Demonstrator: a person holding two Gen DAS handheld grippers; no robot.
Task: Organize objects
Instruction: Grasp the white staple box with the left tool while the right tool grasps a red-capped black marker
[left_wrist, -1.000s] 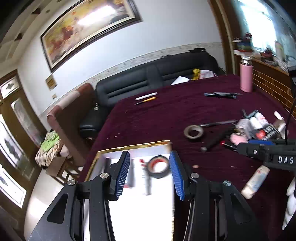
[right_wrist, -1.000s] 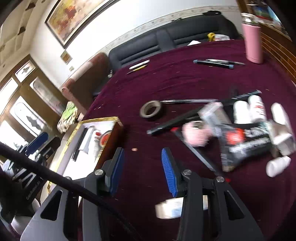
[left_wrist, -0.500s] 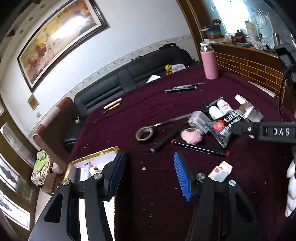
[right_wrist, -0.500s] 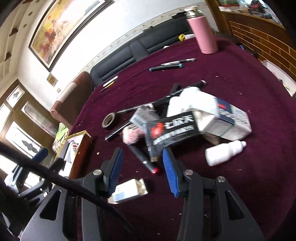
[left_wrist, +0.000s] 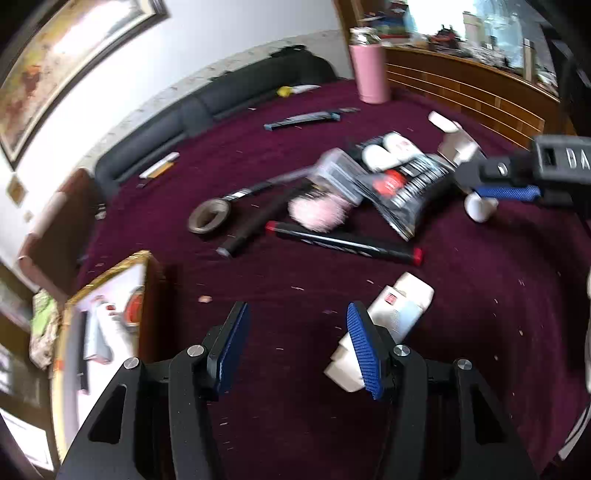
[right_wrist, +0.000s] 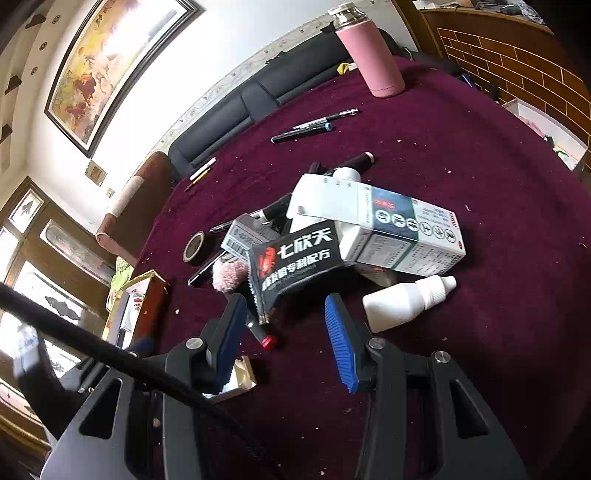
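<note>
My left gripper (left_wrist: 295, 325) is open over bare maroon cloth, nothing between its jaws. A small white box (left_wrist: 400, 304) lies just outside its right finger. Beyond it lie a black marker with red caps (left_wrist: 343, 243), a pink fluffy ball (left_wrist: 317, 212) and a tape roll (left_wrist: 208, 219). My right gripper (right_wrist: 284, 314) is open too, low over the pile. The marker's red end (right_wrist: 266, 340) and the corner of a black sachet (right_wrist: 295, 258) lie between its fingers, untouched. A white dropper bottle (right_wrist: 406, 301) lies to its right, next to a white carton (right_wrist: 388, 225).
A gold-rimmed box (left_wrist: 107, 277) with several items in it sits at the table's left edge. A pink flask (right_wrist: 373, 55) stands at the far side, with pens (right_wrist: 306, 129) in front of it. A black sofa and a brick wall border the table.
My left gripper swung right from above the gold-rimmed box down to the cloth beside the small white box, and its jaws widened. My right gripper moved right and closer to the pile.
</note>
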